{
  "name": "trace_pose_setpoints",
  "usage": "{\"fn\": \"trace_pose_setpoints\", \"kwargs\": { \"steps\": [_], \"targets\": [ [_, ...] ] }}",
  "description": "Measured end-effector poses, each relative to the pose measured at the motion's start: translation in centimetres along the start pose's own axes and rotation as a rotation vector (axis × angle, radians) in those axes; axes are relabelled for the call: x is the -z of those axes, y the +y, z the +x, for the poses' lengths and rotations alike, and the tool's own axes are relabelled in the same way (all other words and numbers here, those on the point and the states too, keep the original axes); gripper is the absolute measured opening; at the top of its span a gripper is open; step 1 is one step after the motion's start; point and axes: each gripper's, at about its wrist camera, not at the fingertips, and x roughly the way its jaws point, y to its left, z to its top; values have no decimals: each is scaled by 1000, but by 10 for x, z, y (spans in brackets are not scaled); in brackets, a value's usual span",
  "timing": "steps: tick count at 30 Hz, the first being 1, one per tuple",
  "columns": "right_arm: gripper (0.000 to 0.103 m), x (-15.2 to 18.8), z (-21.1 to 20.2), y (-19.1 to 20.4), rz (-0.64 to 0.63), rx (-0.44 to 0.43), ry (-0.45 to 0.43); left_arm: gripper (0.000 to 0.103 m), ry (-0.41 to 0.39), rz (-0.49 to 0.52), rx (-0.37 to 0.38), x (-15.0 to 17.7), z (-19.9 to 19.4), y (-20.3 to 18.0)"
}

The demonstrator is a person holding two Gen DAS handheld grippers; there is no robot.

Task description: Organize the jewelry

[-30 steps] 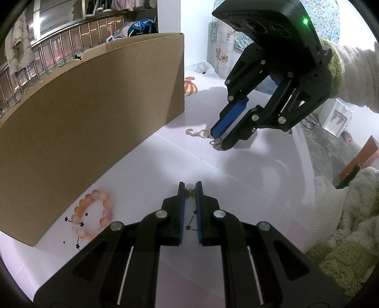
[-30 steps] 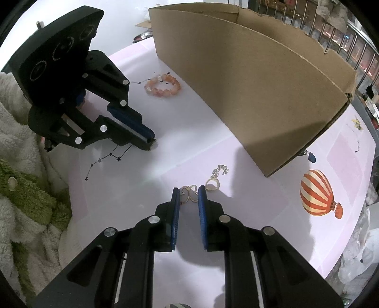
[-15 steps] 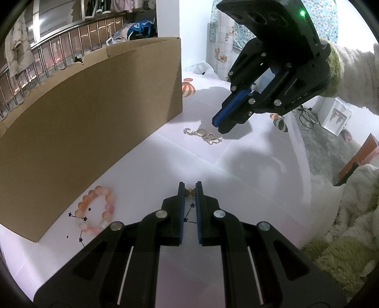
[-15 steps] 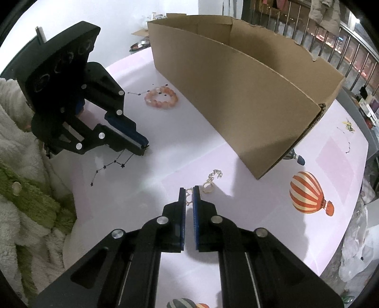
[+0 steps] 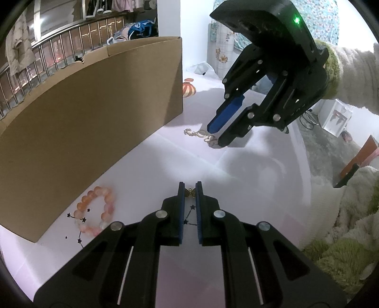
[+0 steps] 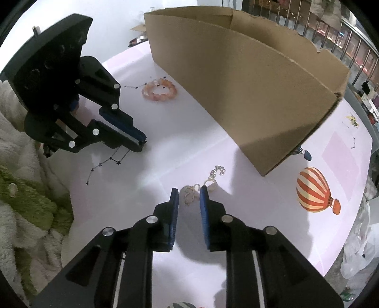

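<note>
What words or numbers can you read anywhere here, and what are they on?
None can be read.
Plain brown cardboard box: no print on the side that shows.
Pale pink table cover: only drawings, a red-and-cream striped hot-air balloon and black star-and-line patterns.
Two black grippers with blue pads: no labels; the right one bears a green light.
Background items: too small and blurred.

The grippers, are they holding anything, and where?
Left gripper pinches a tiny gold butterfly charm at its fingertips. Right gripper holds nothing; its jaws, just opening, straddle gold jewelry.
</note>
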Motion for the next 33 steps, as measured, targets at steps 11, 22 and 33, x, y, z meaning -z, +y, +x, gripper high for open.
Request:
{"fn": "trace_pose_setpoints", "kwargs": {
  "steps": [11, 22, 33],
  "targets": [
    [8, -9, 10, 7, -23, 13, 24, 8, -3, -6, 6, 1, 1, 0],
    [7, -5, 8, 6, 4, -12, 25, 8, -4, -10, 5, 1, 1, 1],
    [13, 5, 6, -4, 131, -2, 38, 8, -3, -14, 1, 3, 0, 2]
  ]
}}
